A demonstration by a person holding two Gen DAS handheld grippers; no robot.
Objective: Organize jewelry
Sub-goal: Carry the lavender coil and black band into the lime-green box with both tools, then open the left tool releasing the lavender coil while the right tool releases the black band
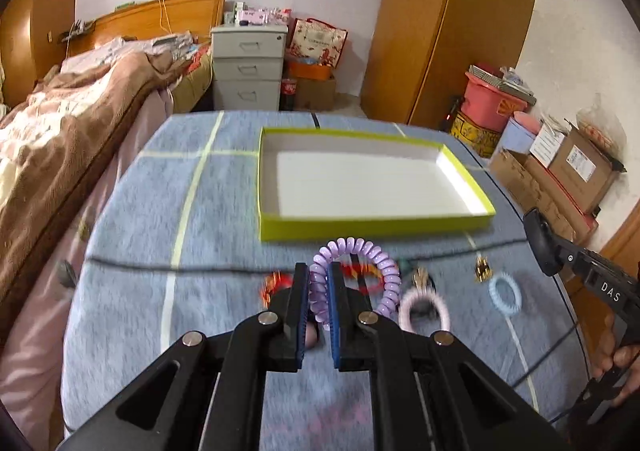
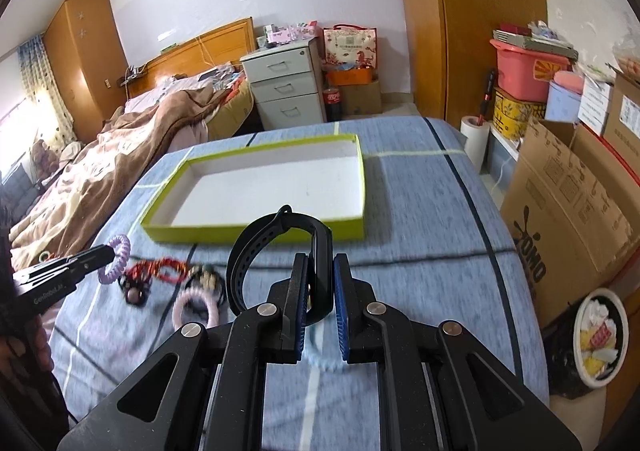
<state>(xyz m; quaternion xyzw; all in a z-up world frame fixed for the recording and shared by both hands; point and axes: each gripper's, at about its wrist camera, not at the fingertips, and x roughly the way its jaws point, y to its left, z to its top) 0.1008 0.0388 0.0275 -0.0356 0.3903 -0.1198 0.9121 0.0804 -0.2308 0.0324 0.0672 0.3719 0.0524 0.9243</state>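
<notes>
My left gripper [image 1: 319, 271] is shut on a purple spiral hair tie [image 1: 384, 271] and holds it above the blue bedspread; it also shows in the right wrist view [image 2: 107, 250] with the tie [image 2: 120, 257]. My right gripper [image 2: 320, 265] is shut on a black watch band [image 2: 256, 247], lifted off the cloth. A shallow yellow-green box [image 1: 276, 229] with a white inside lies just beyond both; it also shows in the right wrist view [image 2: 256, 233]. On the cloth lie a red bracelet [image 2: 160, 267], a pink hair tie [image 1: 424, 309] and a light blue hair tie [image 1: 505, 293].
A small gold piece [image 1: 482, 269] lies by the blue tie. A bed with a brown blanket [image 1: 60, 139] is at the left, a white drawer unit [image 1: 246, 67] behind, cardboard boxes [image 2: 568, 219] at the right. A black cable [image 1: 160, 265] crosses the cloth.
</notes>
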